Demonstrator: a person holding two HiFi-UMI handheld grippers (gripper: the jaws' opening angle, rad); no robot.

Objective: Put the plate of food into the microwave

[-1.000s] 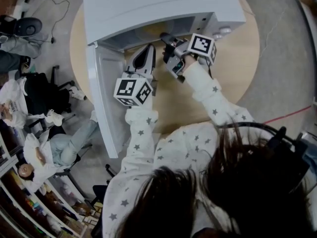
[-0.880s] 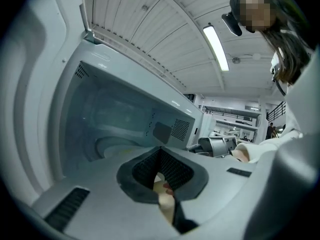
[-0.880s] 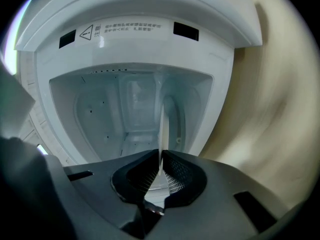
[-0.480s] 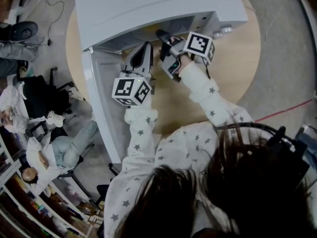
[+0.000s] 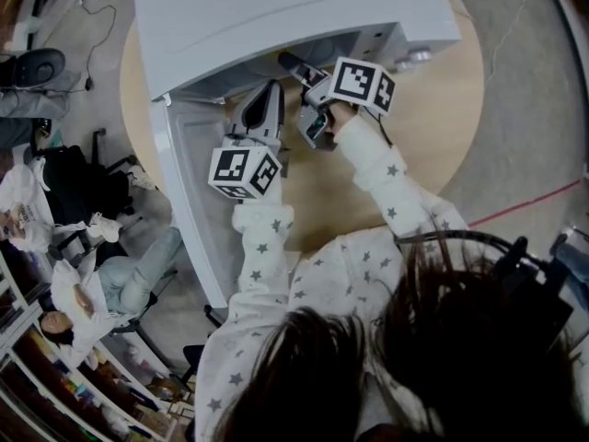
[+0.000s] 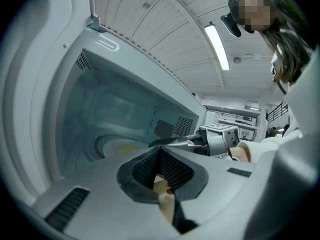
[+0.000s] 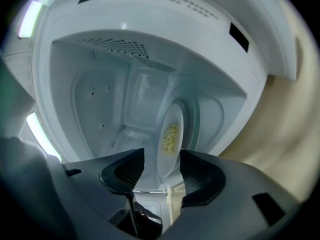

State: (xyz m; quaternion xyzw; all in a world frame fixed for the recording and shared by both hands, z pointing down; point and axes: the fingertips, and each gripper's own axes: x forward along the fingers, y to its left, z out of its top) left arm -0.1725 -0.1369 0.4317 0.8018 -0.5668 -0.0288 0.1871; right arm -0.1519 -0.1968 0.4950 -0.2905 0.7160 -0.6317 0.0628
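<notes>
The white microwave (image 5: 276, 12) stands on the round wooden table (image 5: 433, 109) with its door (image 5: 189, 191) swung open to the left. A white plate of yellow food (image 7: 170, 134) rests inside on the turntable and also shows in the left gripper view as the plate (image 6: 117, 146). My right gripper (image 7: 162, 171) reaches into the cavity; its jaws are opening, and the plate's rim stands between the pads without being pressed. In the head view the right gripper (image 5: 299, 70) is at the opening. My left gripper (image 6: 160, 154) is shut and empty, just outside the opening beside the right one.
People sit on chairs (image 5: 110, 274) on the floor left of the table. Shelves with small items (image 5: 55, 376) run along the bottom left. The microwave's top hides the cavity from the head view. The door stands out past the table edge.
The head view has drifted a little, so the microwave sits further left. Both grippers stay at the microwave's opening, the right one reaching slightly deeper in.
</notes>
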